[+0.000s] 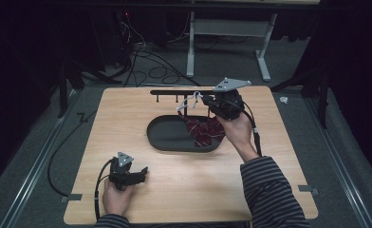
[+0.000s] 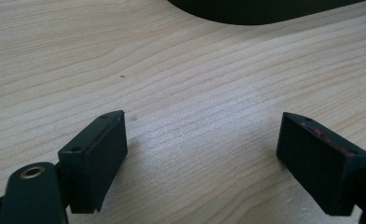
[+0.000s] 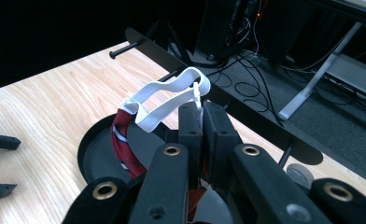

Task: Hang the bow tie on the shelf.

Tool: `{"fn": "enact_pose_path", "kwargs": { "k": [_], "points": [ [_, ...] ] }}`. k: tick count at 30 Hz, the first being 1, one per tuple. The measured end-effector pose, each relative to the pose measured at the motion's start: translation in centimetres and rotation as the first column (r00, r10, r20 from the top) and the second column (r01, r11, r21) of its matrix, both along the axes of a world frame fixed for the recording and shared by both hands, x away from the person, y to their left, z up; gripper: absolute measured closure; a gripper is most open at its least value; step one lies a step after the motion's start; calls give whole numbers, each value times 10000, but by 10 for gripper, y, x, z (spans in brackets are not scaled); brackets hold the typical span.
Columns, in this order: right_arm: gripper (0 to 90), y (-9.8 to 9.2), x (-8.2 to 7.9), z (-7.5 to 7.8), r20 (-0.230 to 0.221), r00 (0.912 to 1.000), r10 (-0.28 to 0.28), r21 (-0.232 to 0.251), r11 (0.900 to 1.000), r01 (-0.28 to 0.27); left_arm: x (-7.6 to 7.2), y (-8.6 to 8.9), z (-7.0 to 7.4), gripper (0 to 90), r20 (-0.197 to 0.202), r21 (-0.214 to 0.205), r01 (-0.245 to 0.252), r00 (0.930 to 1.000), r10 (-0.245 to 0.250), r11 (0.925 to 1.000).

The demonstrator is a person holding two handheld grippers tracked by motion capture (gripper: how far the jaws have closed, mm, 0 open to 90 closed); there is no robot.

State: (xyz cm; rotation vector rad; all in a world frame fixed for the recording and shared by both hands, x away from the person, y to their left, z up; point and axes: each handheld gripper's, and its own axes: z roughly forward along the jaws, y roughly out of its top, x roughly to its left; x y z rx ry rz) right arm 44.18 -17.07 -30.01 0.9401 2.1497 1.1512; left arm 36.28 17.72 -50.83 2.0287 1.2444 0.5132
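A pale wooden table [image 1: 127,123] with visible grain carries the scene; a dark oval tray [image 1: 167,135] lies flat on it near the middle, a red striped tie [image 1: 204,130] spilling into its right end; a black rack [image 1: 174,91] with short pegs stands along the far edge; the left gripper [image 1: 141,172] rests on the near left part, jaws apart.

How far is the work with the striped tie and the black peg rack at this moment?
Done: the right gripper is shut on the tie's white strap, with the knot end lifted. In hand: the strap loop is held near the black rack, while the red striped tie partly lies in the dark tray. Left: hooking the loop over a peg. The left gripper rests open on the table.
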Motion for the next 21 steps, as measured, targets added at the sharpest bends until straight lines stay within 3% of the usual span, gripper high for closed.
{"fn": "enact_pose_path", "kwargs": {
  "k": [21],
  "points": [
    [886, 12, 29, -17, -471, 9982, -378, -114, 9992, 373, 0, 0, 0, 166, 3, 16, 9, 10000, -9, 10000]
  ]
}}
